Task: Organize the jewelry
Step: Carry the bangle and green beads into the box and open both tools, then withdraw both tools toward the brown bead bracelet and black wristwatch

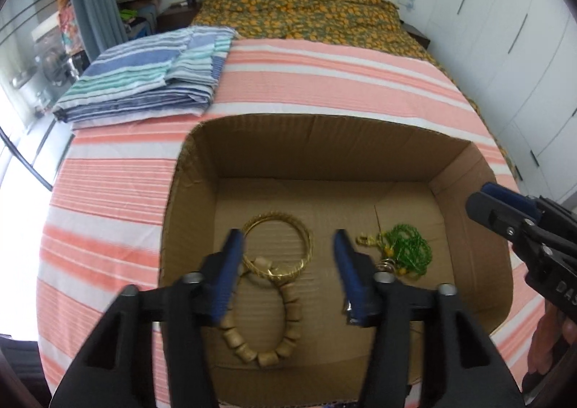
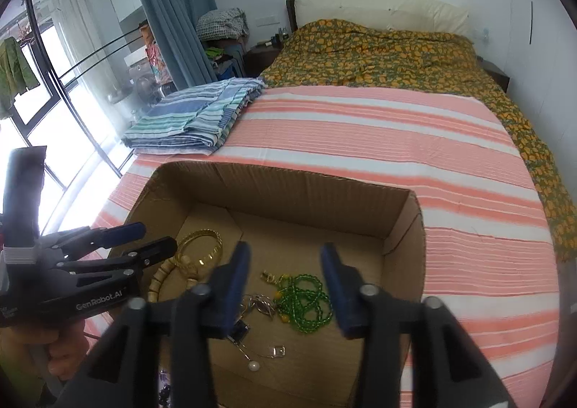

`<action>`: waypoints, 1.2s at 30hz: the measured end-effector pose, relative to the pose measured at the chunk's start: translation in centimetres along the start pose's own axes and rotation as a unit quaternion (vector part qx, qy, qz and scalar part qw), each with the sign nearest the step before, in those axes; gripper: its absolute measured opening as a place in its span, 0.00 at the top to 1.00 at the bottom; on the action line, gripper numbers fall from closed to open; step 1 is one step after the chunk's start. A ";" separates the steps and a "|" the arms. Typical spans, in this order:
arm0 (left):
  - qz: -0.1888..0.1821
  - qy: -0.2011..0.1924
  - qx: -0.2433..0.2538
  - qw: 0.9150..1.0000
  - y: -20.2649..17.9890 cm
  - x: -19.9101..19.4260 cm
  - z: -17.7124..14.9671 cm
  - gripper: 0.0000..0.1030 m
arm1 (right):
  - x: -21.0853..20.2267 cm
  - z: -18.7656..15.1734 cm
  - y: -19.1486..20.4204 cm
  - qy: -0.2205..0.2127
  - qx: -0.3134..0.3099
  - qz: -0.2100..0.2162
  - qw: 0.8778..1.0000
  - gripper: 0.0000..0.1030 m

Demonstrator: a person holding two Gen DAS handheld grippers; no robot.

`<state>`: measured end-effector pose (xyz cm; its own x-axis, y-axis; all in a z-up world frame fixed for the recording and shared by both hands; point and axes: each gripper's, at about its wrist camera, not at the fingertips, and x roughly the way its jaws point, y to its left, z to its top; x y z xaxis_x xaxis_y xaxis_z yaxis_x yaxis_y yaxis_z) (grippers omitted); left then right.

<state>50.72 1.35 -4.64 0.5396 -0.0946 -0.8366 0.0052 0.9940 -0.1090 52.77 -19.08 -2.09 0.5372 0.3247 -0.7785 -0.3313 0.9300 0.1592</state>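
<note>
On the bed's pink-striped sheet (image 1: 324, 83) stood an open cardboard box (image 1: 324, 152). The left tongs (image 1: 288, 245) hung parted and empty above a wooden bead bracelet (image 1: 288, 317) and gold bangles (image 1: 277, 249) lying on the box floor. Rightward, the right tongs (image 2: 285, 256) gaped, holding nothing, over a green bead necklace (image 2: 306, 303).

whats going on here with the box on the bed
A person is sorting jewelry with a handheld gripper in each hand. Both hover over an open cardboard box sitting on a pink striped bedspread. The left gripper is open above the gold bangles and a wooden bead bracelet. The right gripper is open above a green bead necklace. Nothing is held; all the jewelry lies on the box floor.
</note>
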 end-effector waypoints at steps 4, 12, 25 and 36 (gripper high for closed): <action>0.011 -0.022 0.003 1.000 0.0 -1.9 -0.8 0.23 | -2.5 -1.0 0.0 -0.017 -0.002 -0.001 1.000 0.49; 0.026 -0.074 0.032 0.996 -0.1 -8.9 -6.3 0.16 | -9.8 -6.7 0.2 -0.057 0.001 -0.018 0.998 0.49; 0.149 -0.147 0.035 0.977 8.8 -25.9 -23.8 0.06 | -22.6 -22.6 0.8 -0.098 -0.001 -0.093 0.991 0.47; 0.050 -0.086 -0.031 0.995 7.2 -22.1 -33.1 0.04 | -20.7 -31.4 4.9 -0.076 -0.007 -0.114 0.991 0.46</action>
<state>10.96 8.82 -4.74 0.6707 0.0208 -0.7415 -0.1048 0.9922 -0.0670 15.65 -26.67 -4.32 0.7091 0.1300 -0.6930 -0.1980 0.9800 -0.0187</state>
